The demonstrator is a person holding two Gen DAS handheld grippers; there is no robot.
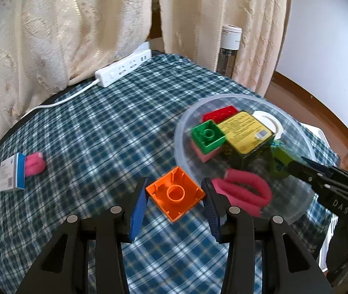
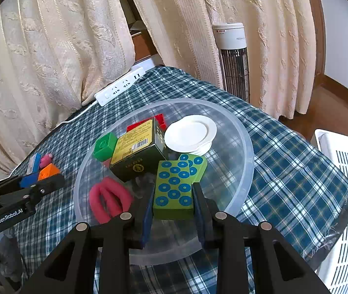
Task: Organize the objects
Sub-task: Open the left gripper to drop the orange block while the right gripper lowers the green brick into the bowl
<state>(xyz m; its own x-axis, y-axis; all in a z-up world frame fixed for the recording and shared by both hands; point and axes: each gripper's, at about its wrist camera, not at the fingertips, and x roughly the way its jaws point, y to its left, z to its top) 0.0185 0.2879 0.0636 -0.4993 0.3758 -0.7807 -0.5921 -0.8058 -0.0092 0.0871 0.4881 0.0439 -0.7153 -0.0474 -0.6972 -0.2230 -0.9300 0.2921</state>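
I take the clear plastic bowl (image 2: 246, 144) on the plaid tablecloth (image 1: 115, 112) as my landmark. My left gripper (image 1: 175, 197) sits just outside the bowl's rim with its jaws spread wide on either side of an orange block (image 1: 175, 193), which lies hollow side up on the cloth; the blue pads stand just beside its corners, but I cannot tell whether they touch. My right gripper (image 2: 173, 203) is over the near part of the bowl, its pads pressed against both sides of a green box with blue dots (image 2: 175, 188), which it holds above the bowl floor.

Only the right wrist view shows me that dotted face; from the left wrist the same box is a green blur at the black fingertips. The right view also gives me the bowl's contents from above: a pink foam loop (image 2: 109, 199), a green block (image 2: 105, 145), a yellow-labelled dark box (image 2: 137, 154) and a white lid (image 2: 189, 134). A white basket (image 2: 340, 196) appears beyond the bowl at the table edge.

The left view alone shows clearly what lies well away from the bowl: a small blue-edged box (image 1: 13, 172) touching a pink lump (image 1: 35, 164), and the white power strip (image 1: 123, 68) by the curtain (image 1: 63, 24).
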